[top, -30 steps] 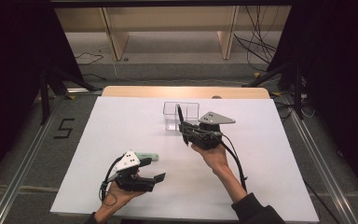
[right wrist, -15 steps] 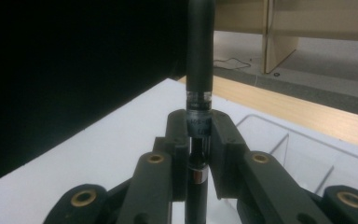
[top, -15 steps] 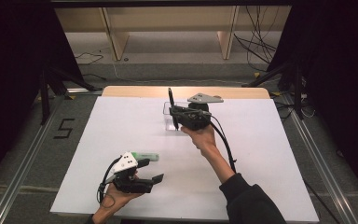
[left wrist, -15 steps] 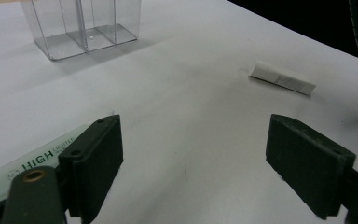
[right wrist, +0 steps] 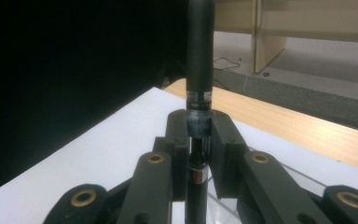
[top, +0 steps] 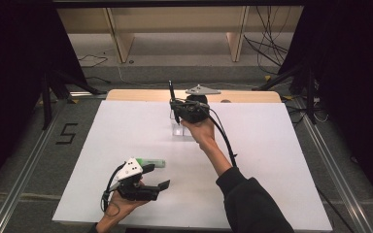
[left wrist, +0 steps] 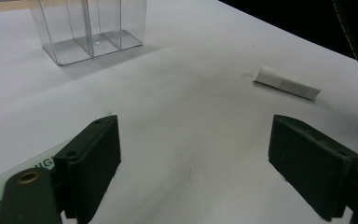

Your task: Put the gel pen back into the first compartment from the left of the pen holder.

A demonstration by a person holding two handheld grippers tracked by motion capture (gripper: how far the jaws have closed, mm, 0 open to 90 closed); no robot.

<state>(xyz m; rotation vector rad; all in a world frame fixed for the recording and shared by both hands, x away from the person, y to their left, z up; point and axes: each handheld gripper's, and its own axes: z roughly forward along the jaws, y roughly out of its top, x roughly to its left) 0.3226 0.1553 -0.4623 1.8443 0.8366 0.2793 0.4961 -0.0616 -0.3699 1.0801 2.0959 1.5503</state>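
Observation:
My right gripper (top: 176, 107) is shut on a slim black tube (top: 171, 92) with a silver band, held upright above the clear plastic box (top: 182, 129) near the table's far edge. In the right gripper view the black tube (right wrist: 199, 70) stands clamped between the pads of the right gripper (right wrist: 199, 128), with the box rim (right wrist: 303, 179) below. My left gripper (top: 156, 177) rests open near the front edge, beside a white tube with a green cap (top: 150, 162). Nothing lies between the jaws of the left gripper (left wrist: 196, 154); the clear box (left wrist: 88, 32) stands farther off.
The white table top (top: 281, 160) ends at a wooden strip (top: 141, 95) along the far side. A small white tube (left wrist: 286, 84) lies on the table to the right in the left gripper view. Floor, cables and wooden legs lie beyond.
My right gripper has carried the black tube away from me toward the far edge and slightly up, ending over the clear box. The left gripper has stayed put.

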